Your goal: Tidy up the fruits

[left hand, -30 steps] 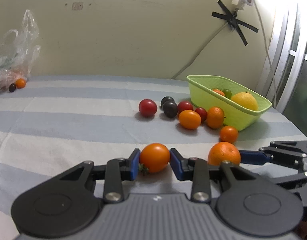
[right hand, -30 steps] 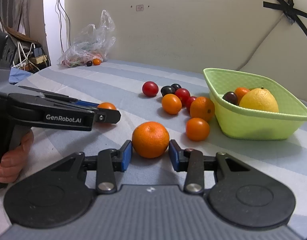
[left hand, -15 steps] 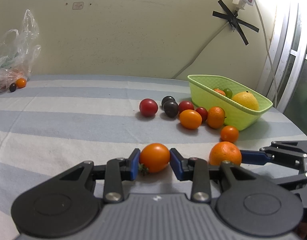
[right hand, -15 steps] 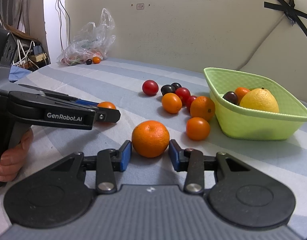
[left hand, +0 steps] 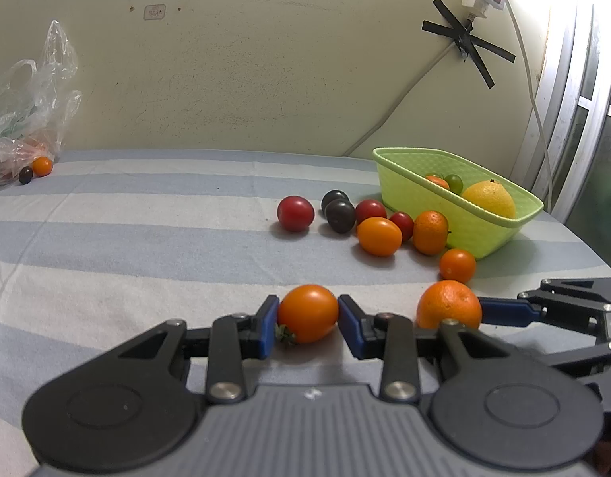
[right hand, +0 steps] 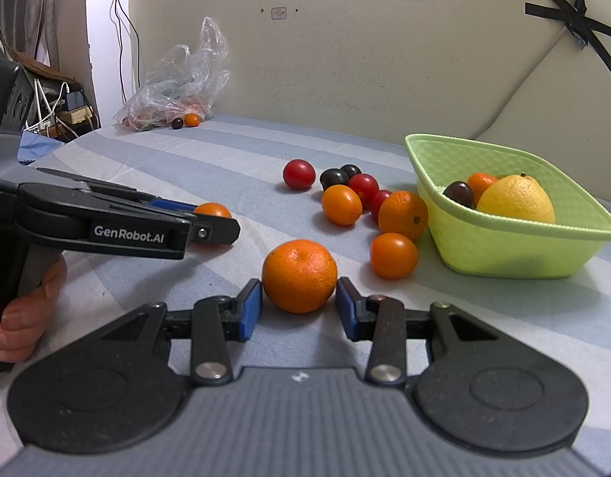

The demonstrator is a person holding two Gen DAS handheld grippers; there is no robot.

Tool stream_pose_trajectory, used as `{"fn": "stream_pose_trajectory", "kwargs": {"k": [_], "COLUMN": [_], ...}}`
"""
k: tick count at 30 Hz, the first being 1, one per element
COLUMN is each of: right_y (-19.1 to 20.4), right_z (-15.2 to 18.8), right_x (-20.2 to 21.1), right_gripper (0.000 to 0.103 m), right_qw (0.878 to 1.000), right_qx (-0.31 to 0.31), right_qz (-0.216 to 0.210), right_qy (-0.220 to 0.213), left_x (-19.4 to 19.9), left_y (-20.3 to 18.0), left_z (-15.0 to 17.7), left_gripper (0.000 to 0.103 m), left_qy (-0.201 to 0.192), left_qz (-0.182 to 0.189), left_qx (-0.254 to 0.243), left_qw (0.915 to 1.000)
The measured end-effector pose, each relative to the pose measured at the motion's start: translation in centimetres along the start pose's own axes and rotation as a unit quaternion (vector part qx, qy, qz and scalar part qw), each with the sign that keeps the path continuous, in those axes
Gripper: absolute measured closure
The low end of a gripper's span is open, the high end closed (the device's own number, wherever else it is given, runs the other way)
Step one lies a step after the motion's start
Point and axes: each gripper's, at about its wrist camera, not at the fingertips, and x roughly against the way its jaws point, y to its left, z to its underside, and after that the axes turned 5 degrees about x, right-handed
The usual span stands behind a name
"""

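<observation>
Both grippers bracket fruit on the striped cloth.
Left gripper pinches an orange tomato; right gripper pads flank a mandarin, contact unclear.

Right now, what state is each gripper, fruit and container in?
Left gripper: fingers touching both sides of an orange tomato lying on the cloth.
Right gripper: fingers flank a mandarin on the cloth, slight gaps showing.
Green basket: upright, partly filled; holds a lemon and small fruits.
Loose tomatoes: clustered on the cloth beside the basket.
Plastic bag: crumpled, against the wall.
</observation>
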Motion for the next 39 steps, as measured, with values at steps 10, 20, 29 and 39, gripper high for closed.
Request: {"fn": "stream_pose_trajectory", "kwargs": {"k": [10,20,29,39], "right_y": [0.5,0.2,-0.2,-1.2], "right_z": [0.0,0.1,0.2,-0.3], "right_x": [0.2,0.7,1.5,3.0], "right_gripper": [0.061,0.062,0.062,0.062], "right_qw": [1.0,1.0,0.999,0.997], "right_qx": [0.007,-0.006,-0.023,-0.036], "right_qz": [0.01,0.016,0.014,0.021], "right_qy": [-0.006,-0.018,-0.037,-0.066], "left_x": [0.0,0.1,0.2,-0.2], "left_y": [0.0,0.2,0.1,-0.2], "left_z": [0.1,0.0,0.0,-1.4], "left_gripper": [0.071,0.071,0.071,0.071], "left_qy": [-0.001,-0.003,-0.005,0.008], "left_qz": [-0.001,0.002,0.002,0.044], "left_qx": [-0.001,0.005,0.002,0.021], "left_qw": [1.0,1.0,1.0,0.9988]}}
